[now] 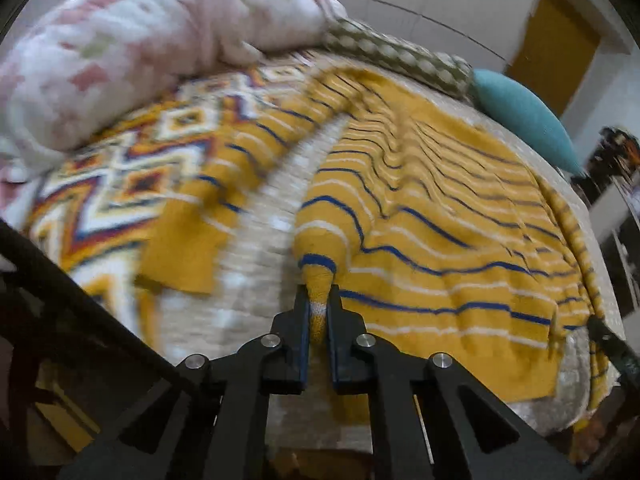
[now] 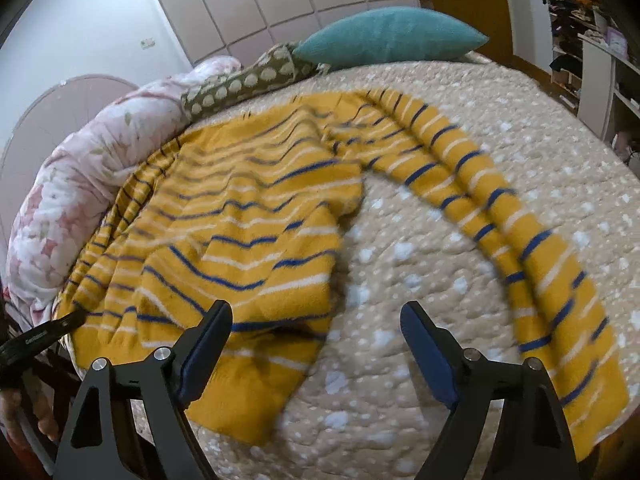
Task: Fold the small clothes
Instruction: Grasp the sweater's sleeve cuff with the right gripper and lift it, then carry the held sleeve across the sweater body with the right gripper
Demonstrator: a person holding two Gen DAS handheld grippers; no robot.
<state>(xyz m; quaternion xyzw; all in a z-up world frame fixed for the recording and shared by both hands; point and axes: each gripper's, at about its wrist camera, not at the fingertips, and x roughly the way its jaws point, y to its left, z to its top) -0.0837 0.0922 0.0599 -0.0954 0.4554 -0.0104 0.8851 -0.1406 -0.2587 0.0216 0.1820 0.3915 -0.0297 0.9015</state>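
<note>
A yellow sweater (image 1: 420,220) with blue and white stripes lies spread on the bed. My left gripper (image 1: 318,298) is shut on a pinched fold of its lower hem, and the cloth rises in a peak from the jaws. One sleeve (image 1: 240,168) runs off to the left. In the right wrist view the sweater (image 2: 240,232) lies left of centre and its other sleeve (image 2: 520,220) curves down the right side. My right gripper (image 2: 317,314) stands open above the hem's right corner, with no cloth pressed between its pads. The left gripper (image 2: 40,336) shows at the sweater's left hem.
A beige dotted bedspread (image 2: 400,260) covers the bed. At its far side lie a pink floral quilt (image 1: 140,48), an olive dotted pillow (image 2: 240,80) and a teal pillow (image 2: 388,36). A patterned cloth (image 1: 120,168) lies left of the sweater. Cluttered shelves (image 2: 600,60) stand on the right.
</note>
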